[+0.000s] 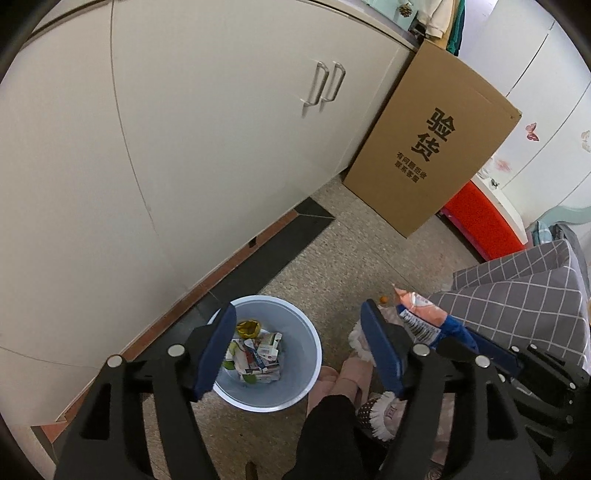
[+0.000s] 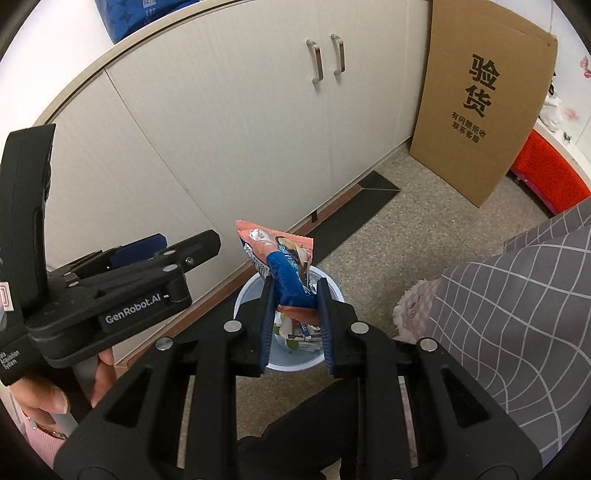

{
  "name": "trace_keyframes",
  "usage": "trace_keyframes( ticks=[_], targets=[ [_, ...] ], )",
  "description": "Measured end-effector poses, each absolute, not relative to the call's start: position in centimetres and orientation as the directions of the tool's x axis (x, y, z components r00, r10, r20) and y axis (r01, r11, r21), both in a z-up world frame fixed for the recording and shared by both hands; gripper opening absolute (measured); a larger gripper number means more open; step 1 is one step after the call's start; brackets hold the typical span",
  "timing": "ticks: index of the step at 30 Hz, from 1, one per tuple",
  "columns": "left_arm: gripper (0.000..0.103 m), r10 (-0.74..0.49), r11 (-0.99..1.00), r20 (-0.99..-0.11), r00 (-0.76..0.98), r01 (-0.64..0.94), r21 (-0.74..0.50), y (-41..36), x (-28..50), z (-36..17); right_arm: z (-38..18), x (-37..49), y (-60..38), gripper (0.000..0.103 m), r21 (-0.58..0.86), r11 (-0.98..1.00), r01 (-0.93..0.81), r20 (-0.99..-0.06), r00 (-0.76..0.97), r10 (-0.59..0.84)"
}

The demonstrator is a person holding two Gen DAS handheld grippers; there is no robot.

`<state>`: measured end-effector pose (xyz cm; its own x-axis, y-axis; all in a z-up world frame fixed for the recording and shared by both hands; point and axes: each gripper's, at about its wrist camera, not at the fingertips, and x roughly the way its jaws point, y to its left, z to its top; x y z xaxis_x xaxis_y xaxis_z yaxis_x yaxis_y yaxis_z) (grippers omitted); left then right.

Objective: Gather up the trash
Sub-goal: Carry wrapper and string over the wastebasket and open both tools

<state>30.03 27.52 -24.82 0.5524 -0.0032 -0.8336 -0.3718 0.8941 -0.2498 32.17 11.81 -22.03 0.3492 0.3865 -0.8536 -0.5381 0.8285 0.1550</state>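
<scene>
We have the right gripper (image 2: 295, 306) pinching a snack wrapper (image 2: 284, 269) by its lower end, long axis running up toward 11 o'clock. The bin (image 2: 334, 291) sits directly beneath, just past the tips, so a release should drop it in. Wrapper is crumpled, salmon and blue. The left gripper (image 1: 299, 349) hangs spread and empty over the bin (image 1: 306, 328), at 9 o'clock of the right.

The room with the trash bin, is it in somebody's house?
Probably a home, perhaps a bedroom. White cupboards with metal handles line the wall, a grey checked bedcover sits beside the bin, and clothes hang in the corner.
</scene>
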Motion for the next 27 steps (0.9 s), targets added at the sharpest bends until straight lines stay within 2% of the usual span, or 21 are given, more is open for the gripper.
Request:
trace_keyframes(
  ticks=[7,13,16,17,18,19,27],
  targets=[
    [0.071,0.035,0.877,-0.827,0.561,-0.415,-0.244,28.5,29.4,-24.3,-21.7,32.0,12.5,0.022,0.182,0.819,-0.544,-0.845,0.339,0.413],
    [0.072,0.074,0.817,-0.8,0.595,-0.497,-0.293,30.4,28.2,-23.6,-21.3,31.7,13.5,0.022,0.204,0.807,-0.555,-0.833,0.334,0.441],
    [0.073,0.095,0.799,-0.796,0.598,-0.523,-0.297,31.0,27.7,-23.4,-21.2,31.9,13.8,0.029,0.259,0.788,-0.558,-0.805,0.326,0.496],
    [0.074,0.101,0.792,-0.797,0.596,-0.533,-0.298,31.2,27.6,-23.3,-21.3,32.0,13.8,0.046,0.278,0.787,-0.55,-0.797,0.325,0.509],
    [0.075,0.105,0.784,-0.798,0.593,-0.543,-0.301,31.4,27.5,-23.4,-21.4,32.3,13.8,0.057,0.288,0.799,-0.528,-0.793,0.336,0.508],
    [0.075,0.103,0.778,-0.801,0.59,-0.549,-0.305,31.6,27.4,-23.4,-21.4,32.3,13.7,0.061,0.288,0.807,-0.515,-0.788,0.351,0.505],
    [0.075,0.087,0.768,-0.805,0.586,-0.555,-0.321,31.8,26.8,-23.2,-20.6,31.6,13.1,0.061,0.28,0.812,-0.512,-0.791,0.356,0.497]
  ],
)
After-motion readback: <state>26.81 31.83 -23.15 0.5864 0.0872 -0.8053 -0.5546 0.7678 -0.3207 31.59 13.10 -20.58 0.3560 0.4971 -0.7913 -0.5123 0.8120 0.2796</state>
